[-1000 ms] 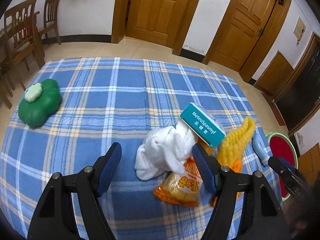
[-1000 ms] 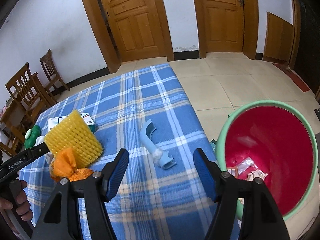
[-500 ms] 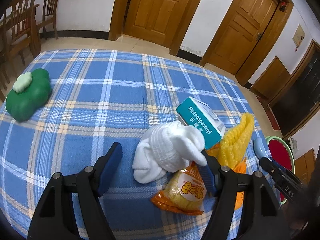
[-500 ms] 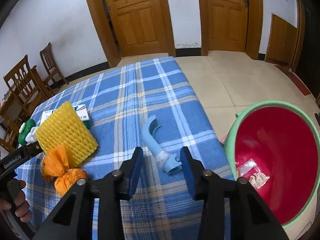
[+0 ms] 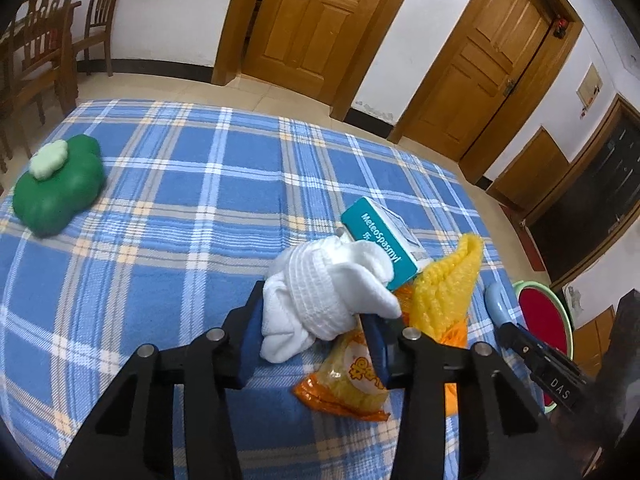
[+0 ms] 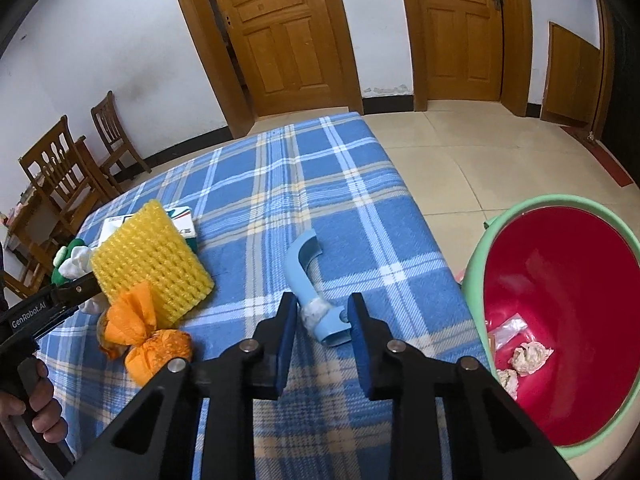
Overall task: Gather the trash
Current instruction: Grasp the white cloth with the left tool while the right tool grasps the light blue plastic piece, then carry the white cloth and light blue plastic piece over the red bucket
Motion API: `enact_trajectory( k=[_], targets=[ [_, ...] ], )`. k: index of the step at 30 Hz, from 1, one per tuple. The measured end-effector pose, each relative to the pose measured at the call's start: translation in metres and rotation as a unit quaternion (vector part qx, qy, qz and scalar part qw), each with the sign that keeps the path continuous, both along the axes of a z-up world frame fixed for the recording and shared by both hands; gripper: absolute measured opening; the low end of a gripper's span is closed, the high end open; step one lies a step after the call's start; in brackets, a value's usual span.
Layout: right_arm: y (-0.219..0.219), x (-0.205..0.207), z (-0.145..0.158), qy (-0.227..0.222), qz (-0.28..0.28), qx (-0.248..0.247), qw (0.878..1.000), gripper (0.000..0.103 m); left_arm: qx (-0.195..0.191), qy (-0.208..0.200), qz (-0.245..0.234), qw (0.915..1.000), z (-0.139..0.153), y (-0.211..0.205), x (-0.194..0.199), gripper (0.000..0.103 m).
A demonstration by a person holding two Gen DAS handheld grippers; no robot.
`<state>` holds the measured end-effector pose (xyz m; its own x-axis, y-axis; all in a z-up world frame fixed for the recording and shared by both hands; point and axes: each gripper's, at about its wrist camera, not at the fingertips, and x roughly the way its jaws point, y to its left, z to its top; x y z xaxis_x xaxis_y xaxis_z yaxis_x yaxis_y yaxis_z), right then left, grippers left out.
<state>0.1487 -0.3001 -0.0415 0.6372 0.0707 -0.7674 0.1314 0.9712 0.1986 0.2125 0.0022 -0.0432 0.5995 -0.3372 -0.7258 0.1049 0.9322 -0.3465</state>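
Note:
My left gripper (image 5: 314,322) is shut on a crumpled white cloth (image 5: 324,292) at the near right of the blue plaid table (image 5: 180,216). Beside the cloth lie a teal medicine box (image 5: 380,236), a yellow foam net (image 5: 448,280) and an orange snack bag (image 5: 352,376). My right gripper (image 6: 322,322) is closed around the lower end of a light blue curved plastic piece (image 6: 306,276) lying on the table (image 6: 320,184); the jaws sit close on both sides of it. A red bin with a green rim (image 6: 560,320) stands on the floor to the right and holds a few scraps.
A green clover-shaped object (image 5: 56,192) lies at the table's far left. An orange mesh wad (image 6: 140,328) lies by the yellow net (image 6: 152,260). Wooden chairs (image 6: 68,176) stand beyond the table's left side. Wooden doors line the back wall.
Both grippers have closed from wide open. The left one came forward and shut on the white cloth. The right one came forward and narrowed around the blue plastic piece.

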Motion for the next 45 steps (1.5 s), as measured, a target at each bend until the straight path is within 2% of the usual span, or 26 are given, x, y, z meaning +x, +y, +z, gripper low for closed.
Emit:
enact_trajectory(
  k=[9, 16, 29, 45],
  targets=[
    [0.003, -0.019, 0.018, -0.025, 0.0, 0.01, 1.0, 0.028, -0.016, -0.007, 0.024, 0.9996, 0.015, 0.017, -0.017, 0.045],
    [0.001, -0.037, 0.028, -0.037, -0.005, 0.021, 0.999, 0.028, -0.019, -0.016, 0.021, 0.9995, 0.028, 0.016, -0.033, 0.045],
    [-0.022, -0.075, 0.05, -0.067, -0.034, 0.036, 0.997, 0.028, -0.016, -0.038, -0.017, 0.999, 0.056, -0.014, -0.061, 0.045],
    [-0.075, -0.115, 0.058, -0.088, -0.099, 0.052, 0.99, 0.028, -0.012, -0.043, -0.077, 0.996, 0.074, -0.068, -0.082, 0.045]
  ],
)
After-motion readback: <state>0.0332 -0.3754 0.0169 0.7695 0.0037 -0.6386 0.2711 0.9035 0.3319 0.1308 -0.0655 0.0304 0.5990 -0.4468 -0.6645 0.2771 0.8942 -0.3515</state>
